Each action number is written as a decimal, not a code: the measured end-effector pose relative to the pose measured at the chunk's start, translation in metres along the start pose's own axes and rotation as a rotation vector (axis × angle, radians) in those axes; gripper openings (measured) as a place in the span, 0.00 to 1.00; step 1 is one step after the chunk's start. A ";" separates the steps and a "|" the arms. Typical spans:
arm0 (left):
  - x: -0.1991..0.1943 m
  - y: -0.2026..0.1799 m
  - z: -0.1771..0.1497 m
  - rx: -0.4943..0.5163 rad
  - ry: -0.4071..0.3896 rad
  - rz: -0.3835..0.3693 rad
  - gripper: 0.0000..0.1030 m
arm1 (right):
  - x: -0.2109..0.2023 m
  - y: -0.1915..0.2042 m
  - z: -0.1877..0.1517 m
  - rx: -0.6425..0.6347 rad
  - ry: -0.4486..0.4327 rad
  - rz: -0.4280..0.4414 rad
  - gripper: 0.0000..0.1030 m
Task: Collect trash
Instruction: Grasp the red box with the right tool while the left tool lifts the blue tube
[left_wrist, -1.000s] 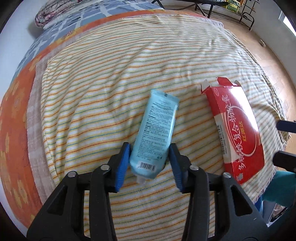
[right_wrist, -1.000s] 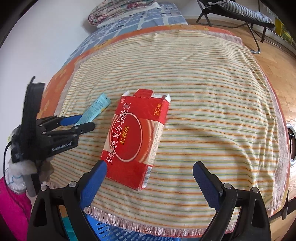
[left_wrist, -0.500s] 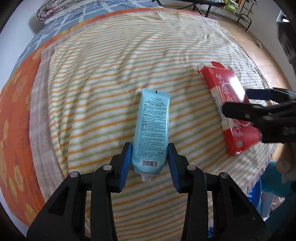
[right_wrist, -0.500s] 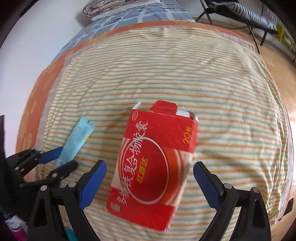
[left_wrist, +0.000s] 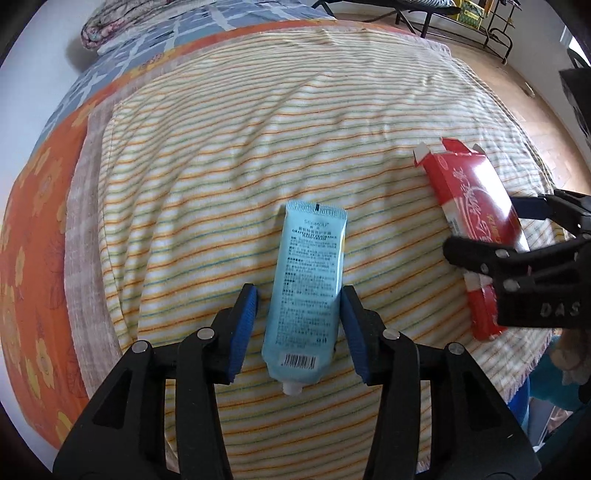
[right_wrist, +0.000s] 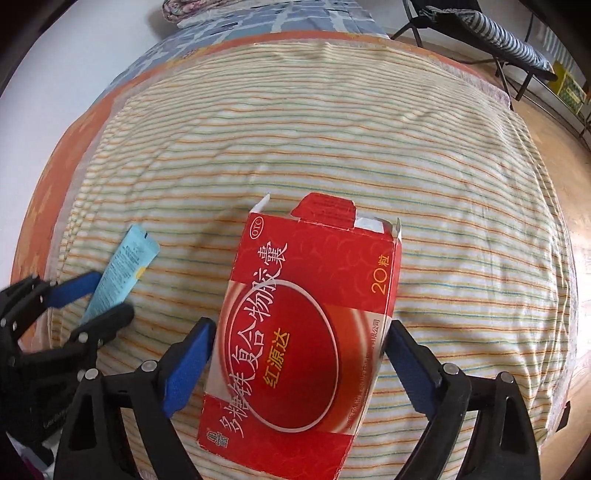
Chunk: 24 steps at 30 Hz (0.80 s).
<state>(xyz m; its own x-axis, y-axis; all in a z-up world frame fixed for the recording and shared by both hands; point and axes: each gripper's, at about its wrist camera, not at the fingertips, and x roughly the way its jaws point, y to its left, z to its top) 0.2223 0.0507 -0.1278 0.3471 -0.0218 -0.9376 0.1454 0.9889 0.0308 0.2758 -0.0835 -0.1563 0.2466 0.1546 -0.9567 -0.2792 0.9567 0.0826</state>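
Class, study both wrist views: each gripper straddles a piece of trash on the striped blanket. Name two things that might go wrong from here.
1. The left gripper straddles the blue tube near its rounded cap end; squeezed there, the tube might slip out.
2. The right gripper is spread across the full width of the red box, whose top flaps are open; the hollow box may crumple or twist as the gripper closes.

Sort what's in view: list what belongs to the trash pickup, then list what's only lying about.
Job:
blue tube, between left gripper fingers
red box, between right gripper fingers

Lying about:
striped blanket
folding chair
floral bundle
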 end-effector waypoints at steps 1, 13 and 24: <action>0.000 0.000 0.001 -0.002 -0.001 -0.003 0.39 | -0.001 -0.001 -0.002 -0.005 0.001 0.003 0.90; -0.021 -0.012 -0.019 0.004 -0.025 0.017 0.35 | -0.043 -0.012 -0.034 -0.058 -0.076 0.041 0.89; -0.074 -0.039 -0.039 0.008 -0.104 -0.032 0.35 | -0.090 -0.016 -0.062 -0.109 -0.179 0.056 0.89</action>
<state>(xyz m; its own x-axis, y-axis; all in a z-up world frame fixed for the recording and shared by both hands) 0.1546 0.0198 -0.0727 0.4364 -0.0694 -0.8971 0.1654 0.9862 0.0042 0.2001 -0.1277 -0.0885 0.3861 0.2578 -0.8857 -0.3935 0.9145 0.0946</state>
